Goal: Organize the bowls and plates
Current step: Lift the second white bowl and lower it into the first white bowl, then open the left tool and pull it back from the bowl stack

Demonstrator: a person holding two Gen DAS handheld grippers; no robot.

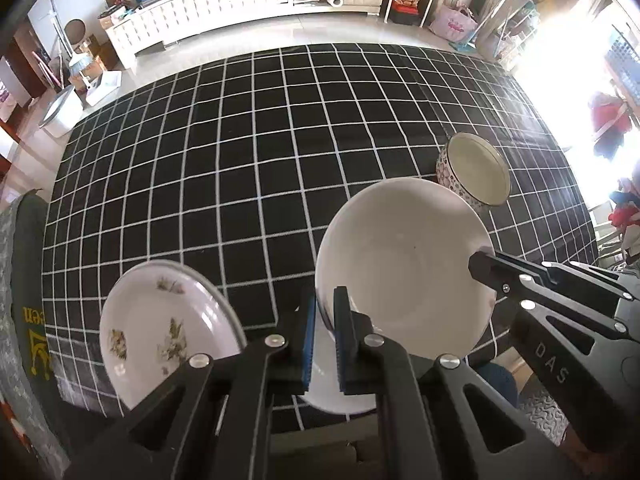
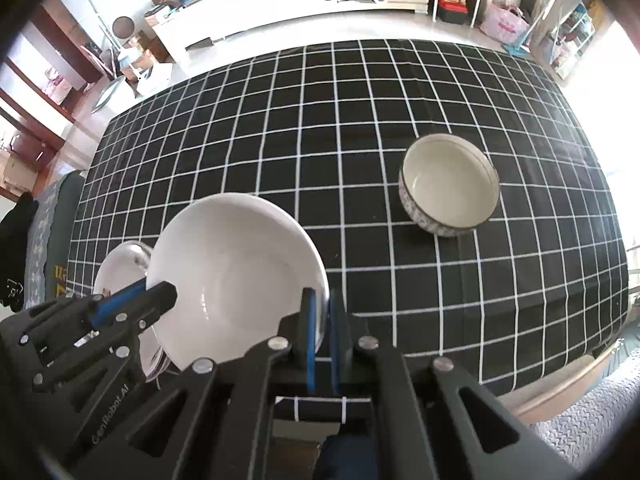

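A large plain white bowl (image 1: 404,268) is held by both grippers, a little above the checked tablecloth (image 1: 240,160). My left gripper (image 1: 325,300) is shut on its near-left rim. My right gripper (image 2: 323,304) is shut on the bowl's (image 2: 236,268) right rim, and also shows in the left wrist view (image 1: 480,266). A floral plate (image 1: 160,332) lies left of the bowl, partly hidden in the right wrist view (image 2: 120,264). A patterned bowl with a cream inside (image 2: 450,184) stands to the right, also in the left wrist view (image 1: 474,172).
The table's near edge runs under both grippers. A chair back with a grey-green cloth (image 1: 24,300) stands at the table's left end. White cabinets (image 1: 224,8) and clutter lie beyond the far edge.
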